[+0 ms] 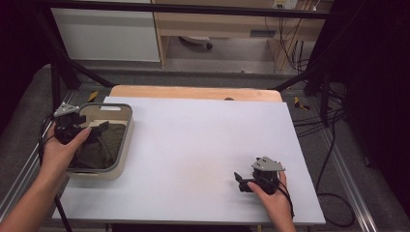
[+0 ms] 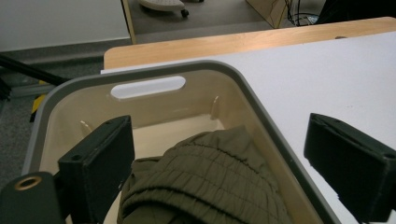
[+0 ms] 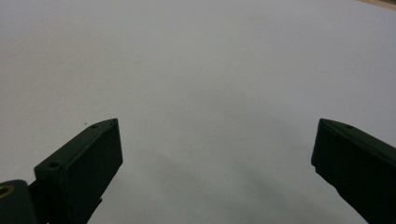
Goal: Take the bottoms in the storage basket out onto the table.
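L gripper (image 2: 219, 154) wide open, holds nothing — garment (image 2: 205, 182) just below jaws, in bin (image 2: 154, 70) | R gripper (image 3: 217, 163) wide open, empty, over table (image 3: 196, 60) | grasp not yet made, removal left

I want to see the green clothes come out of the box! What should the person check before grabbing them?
1. Left gripper jaws apart enough to take cloth: ok, they stand wide open.
2. Left gripper lined up with the olive garment: ok, it hovers over the bin with the cloth between its jaws in its own view.
3. Jaws touching the cloth already: cannot tell.
4. Garment free to lift: cannot tell, it lies bunched and its lower folds are hidden.
5. Right gripper out of the way: ok, it is open, low over the white tabletop, far from the bin.
6. Bare tabletop to lay the garment on: ok.
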Available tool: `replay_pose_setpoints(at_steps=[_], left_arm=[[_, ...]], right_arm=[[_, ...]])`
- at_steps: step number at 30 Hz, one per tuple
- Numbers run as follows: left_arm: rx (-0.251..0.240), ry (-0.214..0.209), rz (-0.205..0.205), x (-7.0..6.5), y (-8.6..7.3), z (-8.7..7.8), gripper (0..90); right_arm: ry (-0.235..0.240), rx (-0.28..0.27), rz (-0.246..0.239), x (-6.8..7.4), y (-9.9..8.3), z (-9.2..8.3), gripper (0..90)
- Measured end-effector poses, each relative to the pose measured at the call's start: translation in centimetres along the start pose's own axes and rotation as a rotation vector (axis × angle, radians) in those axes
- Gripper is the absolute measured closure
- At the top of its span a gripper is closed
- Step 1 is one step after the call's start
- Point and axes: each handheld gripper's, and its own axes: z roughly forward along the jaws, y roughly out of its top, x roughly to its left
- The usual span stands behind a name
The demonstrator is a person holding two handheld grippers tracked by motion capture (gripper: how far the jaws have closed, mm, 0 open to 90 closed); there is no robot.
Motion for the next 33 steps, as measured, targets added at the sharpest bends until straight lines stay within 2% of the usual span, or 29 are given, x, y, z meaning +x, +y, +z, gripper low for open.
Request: replay_pose_setpoints(at_steps=[4, 7, 13, 18, 21, 23, 25, 30, 32, 33], left_arm=[[0.020, -0.017, -0.015, 0.4, -0.1, 0.4, 7.5], [0.032, -0.012, 0.006, 0.4, 0.2, 0.4, 7.5], [0.027, -0.024, 0.020, 0.4, 0.4, 0.3, 6.9], [0.040, -0.014, 0.020, 0.6, 0.5, 0.6, 6.8], [0.054, -0.013, 0.021, 0.7, 0.6, 0.7, 7.0], [0.081, -0.017, 0.032, 0.7, 0.6, 0.8, 8.8], [0.087, 0.004, 0.048, 0.8, 0.7, 0.9, 9.7], [0.085, 0.005, 0.020, 1.3, 0.8, 1.1, 8.6], [0.095, 0.009, 0.021, 1.4, 0.8, 1.2, 8.5], [0.090, 0.026, 0.027, 1.4, 0.8, 1.2, 8.5]], right_arm=[[-0.002, -0.004, -0.004, -0.1, 0.1, -0.2, 2.4], [-0.002, -0.003, 0.000, -0.2, 0.0, -0.1, 2.4], [-0.009, 0.002, 0.004, -0.2, 0.0, -0.2, 2.3], [-0.001, 0.011, 0.005, -0.2, 0.0, -0.1, 2.3], [0.002, 0.012, 0.002, -0.2, 0.0, -0.1, 2.3], [0.003, 0.012, -0.002, -0.2, 0.0, -0.1, 2.3], [0.005, 0.013, 0.001, -0.2, 0.0, -0.1, 2.3], [0.009, 0.007, 0.013, -0.3, 0.0, -0.1, 2.1], [0.011, 0.013, 0.017, -0.2, 0.0, -0.1, 2.1], [0.011, 0.013, 0.017, -0.2, 0.0, -0.1, 2.1]])
